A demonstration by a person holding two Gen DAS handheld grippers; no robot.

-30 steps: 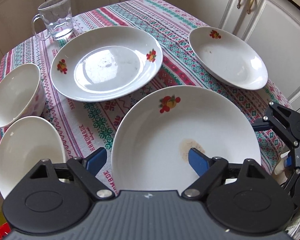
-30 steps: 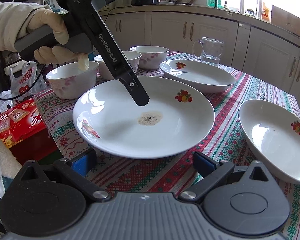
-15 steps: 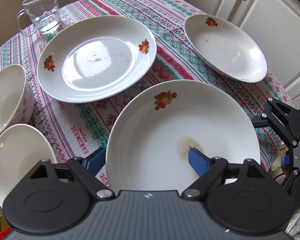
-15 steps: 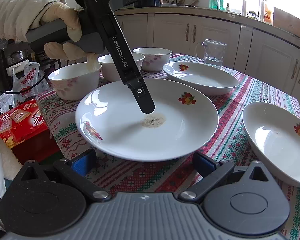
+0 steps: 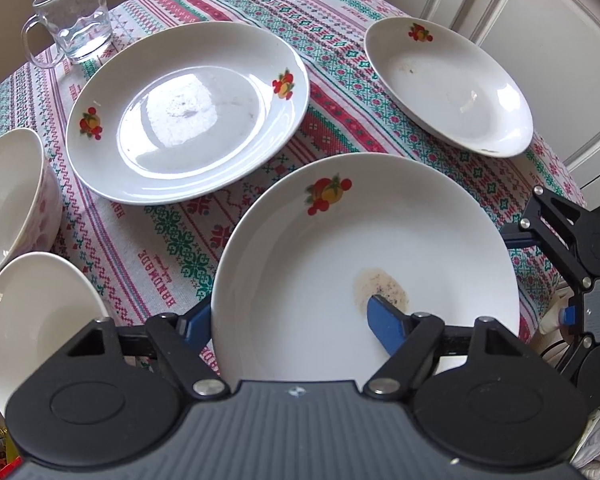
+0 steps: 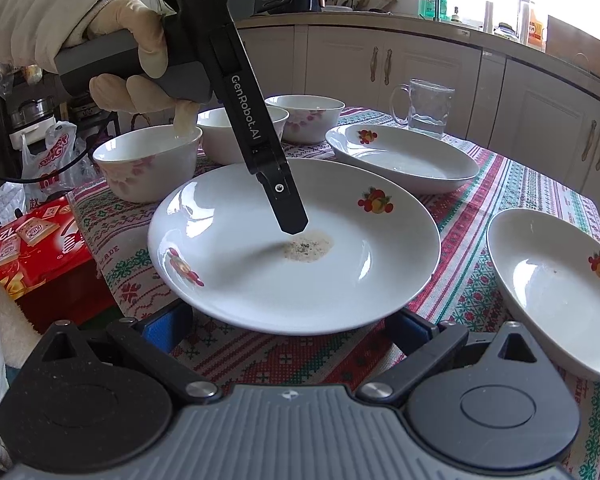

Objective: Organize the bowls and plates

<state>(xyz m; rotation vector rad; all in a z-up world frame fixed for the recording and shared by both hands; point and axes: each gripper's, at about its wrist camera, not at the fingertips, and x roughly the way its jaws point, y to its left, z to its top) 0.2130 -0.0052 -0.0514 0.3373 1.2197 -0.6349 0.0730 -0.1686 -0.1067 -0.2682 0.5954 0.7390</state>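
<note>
The left tool point(image 5: 290, 322), jaws closing, straddles the near rim of a stained white round plate with a fruit motif point(image 5: 364, 264): one blue finger point(image 5: 384, 326) inside on the brown stain, the other half hidden under the rim, narrower than a second ago. The plate's near edge has lifted and sits tilted over the patterned tablecloth surface point(image 5: 168, 240). The right tool point(image 6: 284, 330) waits open beside the plate, both fingers partly hidden beneath the rim, unmoved. A gloved hand point(image 6: 136, 60) grips the left handle. Beyond lie a shallow white plate point(image 5: 188, 112), a white oval dish point(image 5: 448, 84), three flowered white bowls point(image 6: 148, 164), two cut off in the left view, and a clear glass mug point(image 5: 74, 16).
</note>
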